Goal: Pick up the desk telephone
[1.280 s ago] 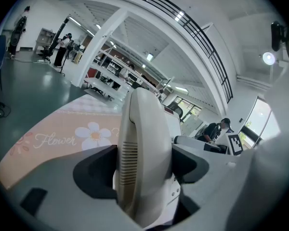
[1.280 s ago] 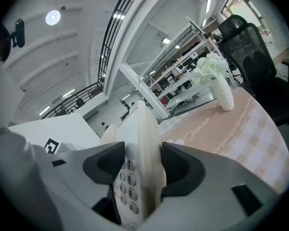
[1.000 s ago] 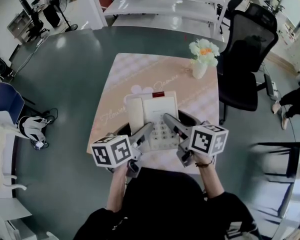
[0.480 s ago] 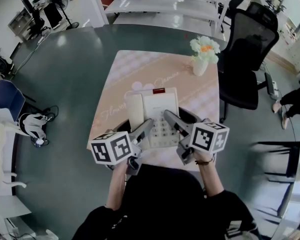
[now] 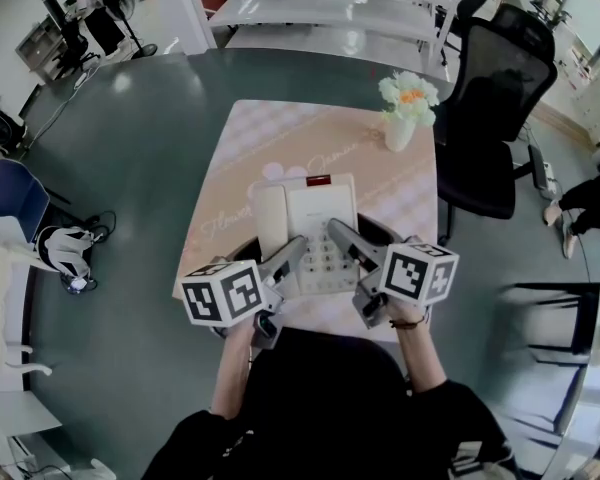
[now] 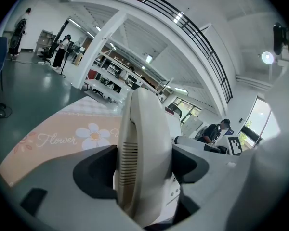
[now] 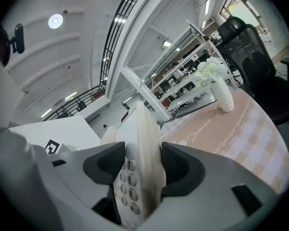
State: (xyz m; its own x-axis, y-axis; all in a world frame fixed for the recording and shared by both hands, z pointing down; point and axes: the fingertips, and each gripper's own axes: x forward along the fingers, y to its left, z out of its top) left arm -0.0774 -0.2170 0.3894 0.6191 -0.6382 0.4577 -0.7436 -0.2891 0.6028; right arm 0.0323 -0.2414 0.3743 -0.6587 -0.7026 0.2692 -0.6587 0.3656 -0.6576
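Observation:
The white desk telephone [image 5: 306, 230] sits tilted between both grippers, above the near part of the pink tablecloth [image 5: 280, 138]. My left gripper [image 5: 296, 252] is shut on its left edge, by the handset [image 5: 270, 220]. My right gripper [image 5: 336, 232] is shut on its right edge, next to the keypad [image 5: 323, 260]. In the left gripper view the telephone's [image 6: 145, 129] ribbed side stands edge-on, clamped between the dark pads of the left gripper [image 6: 144, 170]. In the right gripper view the right gripper [image 7: 137, 165] pinches the telephone [image 7: 147, 129], with number keys [image 7: 129, 181] showing just below.
A white vase of flowers [image 5: 405, 113] stands at the table's far right corner. A black office chair [image 5: 495, 98] is right of the table. White tables [image 5: 330, 13] stand behind, a blue chair [image 5: 15, 203] at far left, and a person [image 5: 590, 203] at the right edge.
The telephone has shifted slightly up and away from me, with both grippers still shut on its edges. A red patch at its far end now shows.

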